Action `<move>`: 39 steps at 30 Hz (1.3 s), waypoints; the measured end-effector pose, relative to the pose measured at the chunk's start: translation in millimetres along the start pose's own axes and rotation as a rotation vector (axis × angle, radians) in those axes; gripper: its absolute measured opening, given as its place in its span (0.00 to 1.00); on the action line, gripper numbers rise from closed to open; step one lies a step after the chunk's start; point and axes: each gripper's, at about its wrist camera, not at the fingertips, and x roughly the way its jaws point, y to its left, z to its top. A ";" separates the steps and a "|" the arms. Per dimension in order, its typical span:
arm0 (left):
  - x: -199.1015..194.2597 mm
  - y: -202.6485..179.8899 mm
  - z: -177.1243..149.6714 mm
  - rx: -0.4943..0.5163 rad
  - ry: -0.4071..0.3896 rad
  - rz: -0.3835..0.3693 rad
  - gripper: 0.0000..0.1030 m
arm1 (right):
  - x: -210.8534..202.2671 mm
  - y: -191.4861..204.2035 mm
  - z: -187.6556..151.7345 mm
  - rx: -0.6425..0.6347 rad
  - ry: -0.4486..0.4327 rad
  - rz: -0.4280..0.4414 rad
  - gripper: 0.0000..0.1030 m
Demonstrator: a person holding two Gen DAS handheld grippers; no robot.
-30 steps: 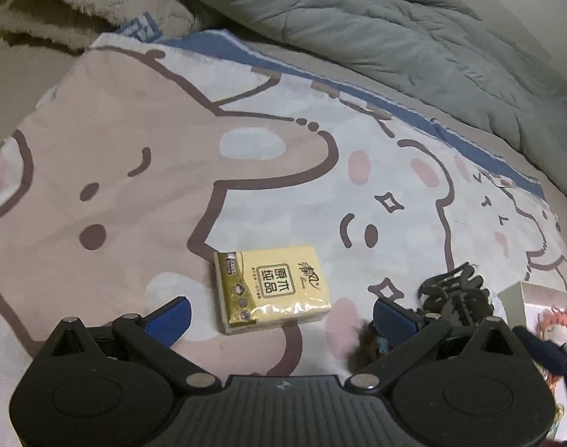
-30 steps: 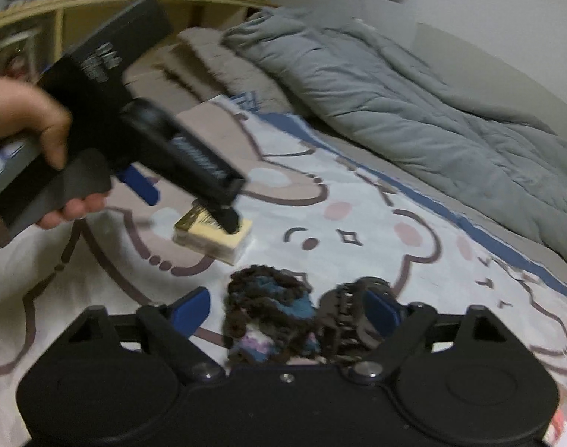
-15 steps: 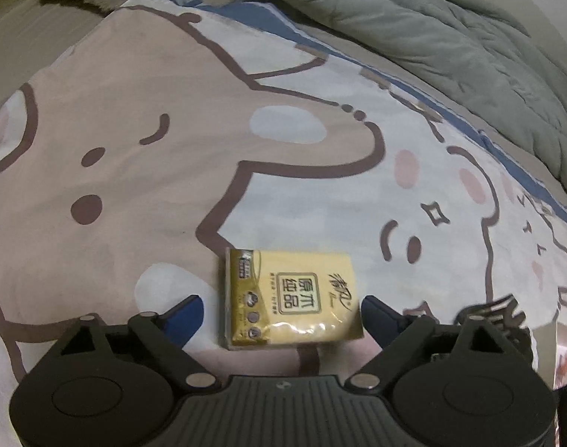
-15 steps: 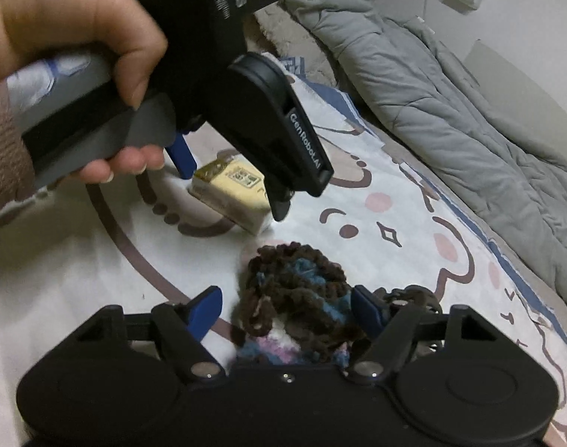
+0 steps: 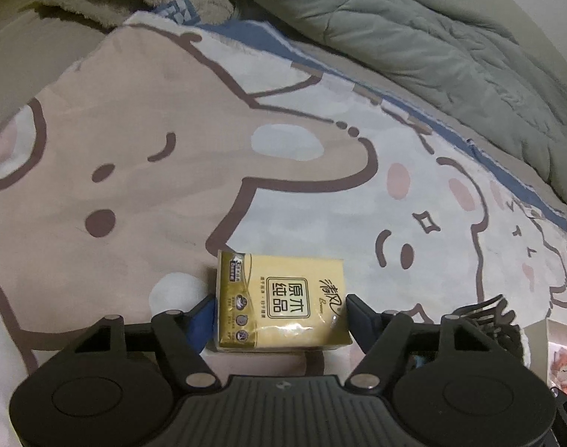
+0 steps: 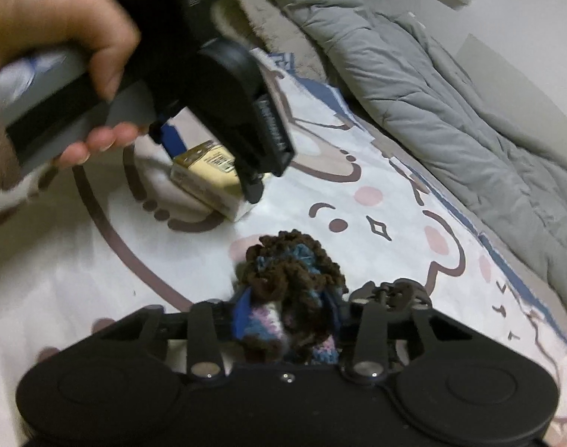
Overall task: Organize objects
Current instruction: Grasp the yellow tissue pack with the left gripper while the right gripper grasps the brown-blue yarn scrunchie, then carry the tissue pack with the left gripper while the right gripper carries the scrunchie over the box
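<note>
A yellow tissue pack [image 5: 281, 303] lies flat on the cartoon-bear sheet [image 5: 134, 156]. My left gripper [image 5: 279, 316] is closing on it, and both blue pads touch its short sides. The right wrist view shows the same pack [image 6: 208, 175] between the left gripper [image 6: 212, 169] fingers, with a person's hand [image 6: 52, 26] on the handle. My right gripper [image 6: 287, 313] is closing on a brown, blue and pink crocheted scrunchie [image 6: 294, 272], and its pads press into the yarn.
A black hair claw clip [image 6: 395, 290] lies just right of the scrunchie, and the clip [image 5: 484, 313] also shows in the left wrist view. A small box with a doll picture [image 5: 563, 354] sits at the right edge. A grey duvet [image 5: 395, 18] is bunched along the far side.
Both grippers have gone from wide open to closed around their objects. The left one came down over the tissue pack. The right one sank onto the scrunchie.
</note>
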 end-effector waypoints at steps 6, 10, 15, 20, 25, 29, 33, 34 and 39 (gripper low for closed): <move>-28.7 0.5 -5.8 0.022 -0.030 -0.027 0.70 | -21.6 -10.2 9.5 0.109 -0.017 0.038 0.30; -53.7 -3.4 -11.4 0.070 -0.062 -0.043 0.70 | -41.0 -14.1 15.5 0.160 -0.028 0.043 0.29; -83.6 -4.9 -16.5 0.117 -0.101 -0.054 0.70 | -63.0 -24.8 23.3 0.237 -0.039 0.032 0.29; -112.1 -7.3 -25.9 0.167 -0.134 -0.068 0.70 | -85.8 -33.6 27.4 0.311 -0.048 0.008 0.29; -137.3 -12.0 -38.8 0.207 -0.158 -0.094 0.70 | -111.3 -39.4 28.3 0.367 -0.061 -0.007 0.29; -158.1 -20.0 -51.8 0.267 -0.203 -0.100 0.70 | -130.4 -39.7 26.2 0.407 -0.073 -0.018 0.29; -174.3 -26.0 -66.8 0.311 -0.234 -0.110 0.70 | -143.7 -39.6 21.3 0.449 -0.076 -0.017 0.29; -177.4 -26.9 -70.6 0.322 -0.240 -0.112 0.70 | -145.8 -39.7 20.1 0.456 -0.076 -0.019 0.29; -185.2 -26.7 -82.6 0.343 -0.266 -0.113 0.70 | -155.5 -42.9 12.5 0.511 -0.081 -0.027 0.29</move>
